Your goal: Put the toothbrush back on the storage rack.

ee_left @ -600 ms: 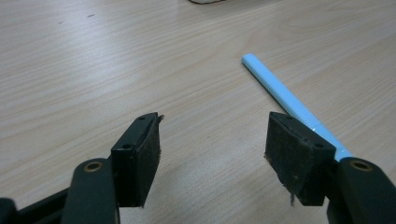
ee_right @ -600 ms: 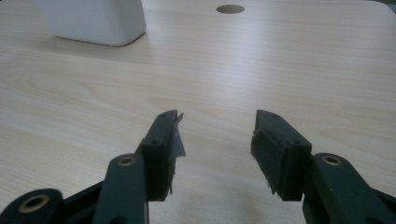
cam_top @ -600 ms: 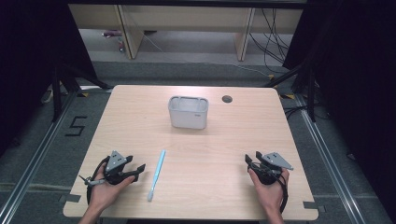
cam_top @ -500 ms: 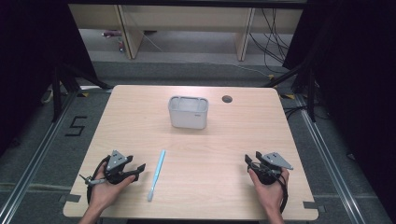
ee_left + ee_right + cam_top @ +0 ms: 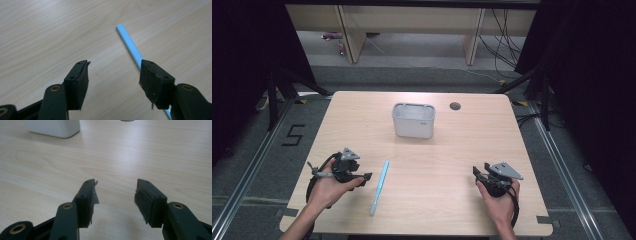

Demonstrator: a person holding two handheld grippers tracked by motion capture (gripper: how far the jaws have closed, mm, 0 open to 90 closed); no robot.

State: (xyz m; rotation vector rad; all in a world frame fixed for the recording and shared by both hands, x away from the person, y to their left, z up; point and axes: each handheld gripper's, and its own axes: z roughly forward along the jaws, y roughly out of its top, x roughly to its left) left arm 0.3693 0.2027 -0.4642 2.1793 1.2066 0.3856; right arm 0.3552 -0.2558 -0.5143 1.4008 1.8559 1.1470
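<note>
A thin light-blue stick (image 5: 380,187) lies on the wooden table (image 5: 447,150), left of the middle near the front. My left gripper (image 5: 363,177) sits just left of the stick, held in a hand, with its jaws pointing at it. In the left gripper view the left gripper (image 5: 113,67) stands open over bare wood, and the stick (image 5: 128,45) runs down behind its right jaw without touching the pads. My right gripper (image 5: 476,172) rests at the front right, also open. In the right gripper view the right gripper (image 5: 116,184) has nothing between its jaws.
A white-grey rectangular container (image 5: 413,120) stands in the middle of the table's far half; its base (image 5: 53,126) is in the right gripper view. A round cable hole (image 5: 455,106) lies to its right. Black curtains flank the table, and metal rails run along the floor.
My left gripper has shifted a little forward and right, toward the blue stick. The right gripper has kept still.
</note>
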